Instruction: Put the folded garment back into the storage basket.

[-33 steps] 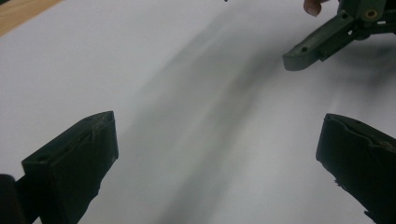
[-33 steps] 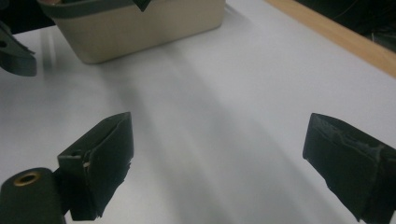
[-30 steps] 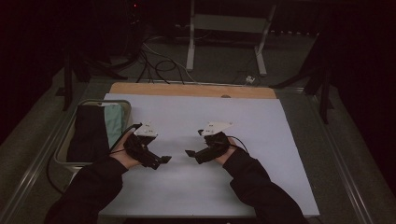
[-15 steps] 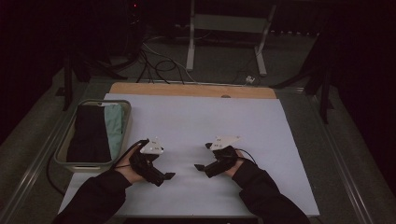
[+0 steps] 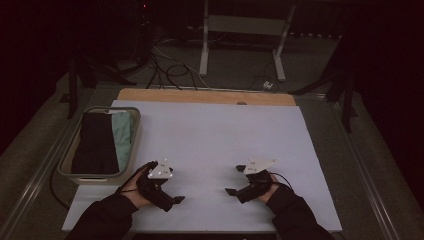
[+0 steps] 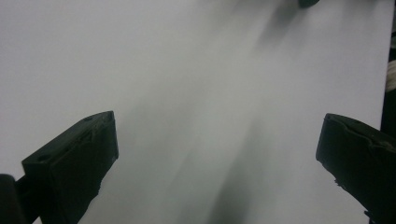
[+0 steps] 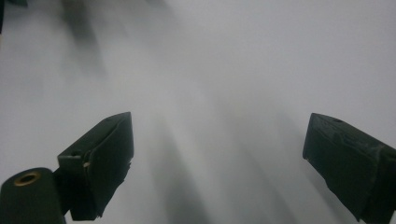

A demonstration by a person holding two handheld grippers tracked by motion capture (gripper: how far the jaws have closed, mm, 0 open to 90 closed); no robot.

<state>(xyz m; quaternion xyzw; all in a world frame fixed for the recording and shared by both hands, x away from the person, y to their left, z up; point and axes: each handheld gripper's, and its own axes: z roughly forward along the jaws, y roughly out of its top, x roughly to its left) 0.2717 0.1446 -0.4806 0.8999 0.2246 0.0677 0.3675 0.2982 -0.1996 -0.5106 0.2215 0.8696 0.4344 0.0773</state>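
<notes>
White sheet (image 5: 210, 150) covering tabletop (image 5: 200, 96); bare wood strip along far edge. Beyond on floor, tangled cables (image 5: 172, 70) and metal stand legs (image 5: 240, 45).

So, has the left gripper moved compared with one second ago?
Yes. The left gripper has drawn back toward the person's edge of the table; earlier it lay beside the basket, now it sits below the basket's near corner.

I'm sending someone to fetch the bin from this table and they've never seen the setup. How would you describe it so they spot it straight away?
Start at the white table top and go to its left edge. The bin sits there, a shallow rectangular tub with a pale rim, just ahead of the left gripper. It is the one container here, holding a black folded cloth beside a pale green one.
</notes>
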